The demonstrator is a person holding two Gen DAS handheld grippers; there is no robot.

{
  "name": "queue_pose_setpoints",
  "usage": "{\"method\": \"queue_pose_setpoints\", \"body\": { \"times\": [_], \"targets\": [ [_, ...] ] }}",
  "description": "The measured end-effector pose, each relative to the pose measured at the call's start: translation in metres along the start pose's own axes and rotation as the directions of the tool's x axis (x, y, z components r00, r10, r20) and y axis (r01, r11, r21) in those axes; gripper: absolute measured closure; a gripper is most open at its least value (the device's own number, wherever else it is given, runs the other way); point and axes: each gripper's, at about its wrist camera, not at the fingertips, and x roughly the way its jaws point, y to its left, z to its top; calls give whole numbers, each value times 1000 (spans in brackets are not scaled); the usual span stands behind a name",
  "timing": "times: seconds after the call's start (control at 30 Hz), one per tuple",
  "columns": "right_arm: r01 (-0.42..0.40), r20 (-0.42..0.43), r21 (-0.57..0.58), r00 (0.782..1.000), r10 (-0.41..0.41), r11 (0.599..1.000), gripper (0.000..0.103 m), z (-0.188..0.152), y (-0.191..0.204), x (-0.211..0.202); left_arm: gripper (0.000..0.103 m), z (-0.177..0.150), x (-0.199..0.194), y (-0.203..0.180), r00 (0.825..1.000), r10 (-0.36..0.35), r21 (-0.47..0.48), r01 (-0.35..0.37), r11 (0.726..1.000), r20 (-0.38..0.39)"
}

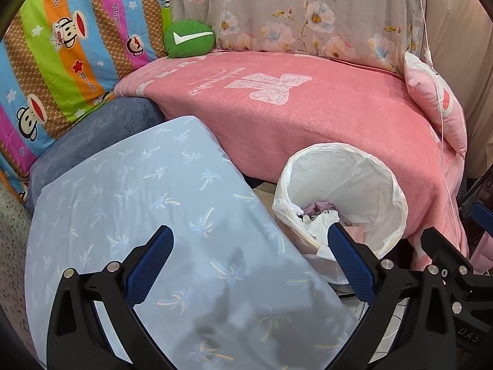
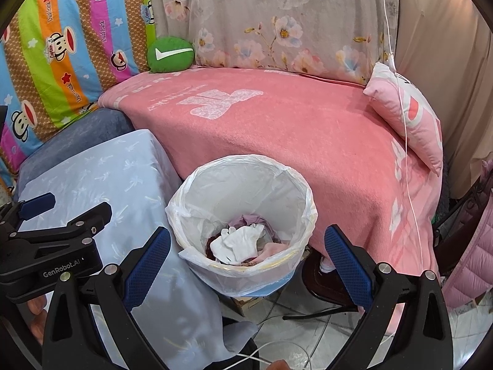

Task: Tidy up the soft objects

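Soft stuff is sitting all round: the blue palm-print pillow (image 1: pixel 148 215) is lying right under the left gripper (image 1: pixel 251 262), which is hanging wide open and empty, probably lining up a grab. The lined bin (image 2: pixel 246 166), just ahead of the equally open, empty right gripper (image 2: pixel 246 259), is holding white cloths (image 2: pixel 240 240), looks like the drop spot.

Domestic interior, a lived-in home sitting or sleeping corner. Evidence: seat draped in a pink blanket (image 2: pixel 277 135); floral sheet (image 2: pixel 277 24) and striped cartoon-monkey quilt (image 2: pixel 61 46) behind; small green cushion (image 2: pixel 170 54); pink pillow (image 2: pixel 409 123); lined waste bin (image 2: pixel 243 228) holding cloths; tiled floor (image 2: pixel 308 333).
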Motion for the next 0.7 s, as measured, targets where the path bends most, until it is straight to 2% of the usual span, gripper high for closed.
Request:
{"method": "queue_pose_setpoints", "body": {
  "times": [0.7],
  "targets": [
    [0, -1, 0, 1000, 0, 1000, 6, 0, -1, 1, 7, -2, 0, 0, 1000, -3, -1, 2, 1000, -2]
  ]
}}
